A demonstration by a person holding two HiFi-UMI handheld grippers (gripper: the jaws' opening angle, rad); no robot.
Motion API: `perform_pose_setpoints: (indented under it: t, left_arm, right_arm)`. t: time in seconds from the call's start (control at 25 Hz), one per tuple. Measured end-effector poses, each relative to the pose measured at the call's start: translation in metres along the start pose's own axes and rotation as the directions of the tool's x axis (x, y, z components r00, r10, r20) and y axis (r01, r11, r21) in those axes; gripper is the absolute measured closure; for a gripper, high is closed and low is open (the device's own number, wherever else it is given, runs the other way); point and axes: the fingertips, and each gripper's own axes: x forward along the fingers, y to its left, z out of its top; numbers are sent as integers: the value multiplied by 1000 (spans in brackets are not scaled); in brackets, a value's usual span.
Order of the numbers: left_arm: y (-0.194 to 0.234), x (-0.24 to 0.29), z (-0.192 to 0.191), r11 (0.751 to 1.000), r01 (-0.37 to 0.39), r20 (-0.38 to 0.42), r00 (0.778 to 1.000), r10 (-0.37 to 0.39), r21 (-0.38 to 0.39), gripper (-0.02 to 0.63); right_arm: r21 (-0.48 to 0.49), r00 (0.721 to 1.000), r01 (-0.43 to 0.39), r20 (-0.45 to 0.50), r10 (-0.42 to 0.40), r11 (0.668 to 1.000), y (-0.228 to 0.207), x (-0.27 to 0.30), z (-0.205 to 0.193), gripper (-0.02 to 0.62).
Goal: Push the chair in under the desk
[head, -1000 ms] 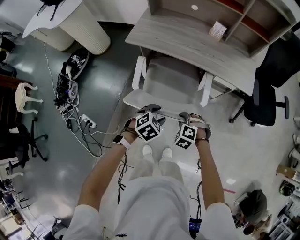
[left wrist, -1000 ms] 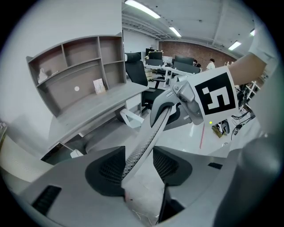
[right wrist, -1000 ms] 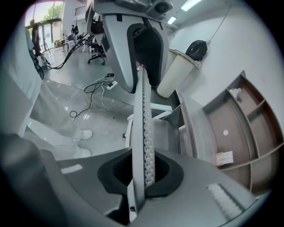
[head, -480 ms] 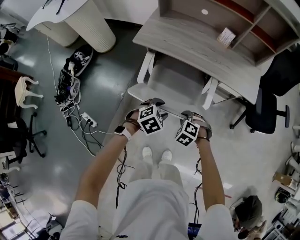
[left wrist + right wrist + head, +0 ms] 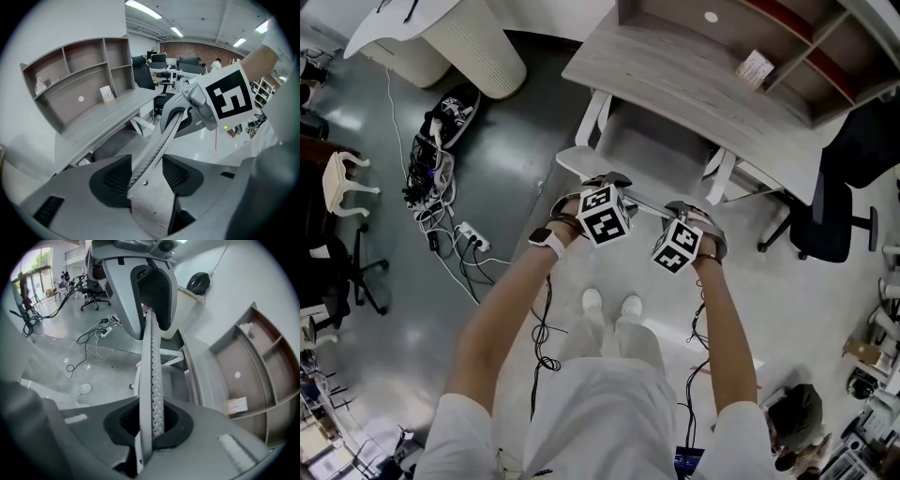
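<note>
Chair [image 5: 592, 122] partway in under the surface [image 5: 694, 75], seat [image 5: 649, 145] mostly beneath its edge, backrest [image 5: 645, 199] sticking out toward the person, left gripper [image 5: 605, 180] and right gripper [image 5: 686, 208] each clamped on its top rim, more pushing likely left before fully tucked in.

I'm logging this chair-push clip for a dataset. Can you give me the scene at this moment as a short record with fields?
chair: pale, seat partly under the desk, backrest towards the person
desk: pale wood, shelf unit on top
left gripper: shut on the backrest top edge
right gripper: shut on the same edge, beside the left one
floor, left side: power strip among tangled cables
floor, right side: black office chair
task state: chair not yet fully under the desk
</note>
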Motion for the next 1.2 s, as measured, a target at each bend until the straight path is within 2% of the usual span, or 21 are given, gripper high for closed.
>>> perform_pose_setpoints:
  t: [0.2,0.36,0.64,1.2]
  left_arm:
    - [21,10,16,1000,-17,8,1000,17,6,397]
    - [41,21,29,999,-34,15,999,34,11,396]
    - [71,37,48,998,-64,19,998,64,21,393]
    - [117,58,84,997,-71,16,997,71,30,390]
  right_arm:
    - [-33,999,51,-12,-52,998,-28,11,-6,569]
    - [-27,998,47,-32,-48,999,-52,21,-12,572]
    - [-49,995,84,-40,-86,995,-91,34,-17,579]
    - [-57,992,113,-58,-117,992,-151,54,-24,581]
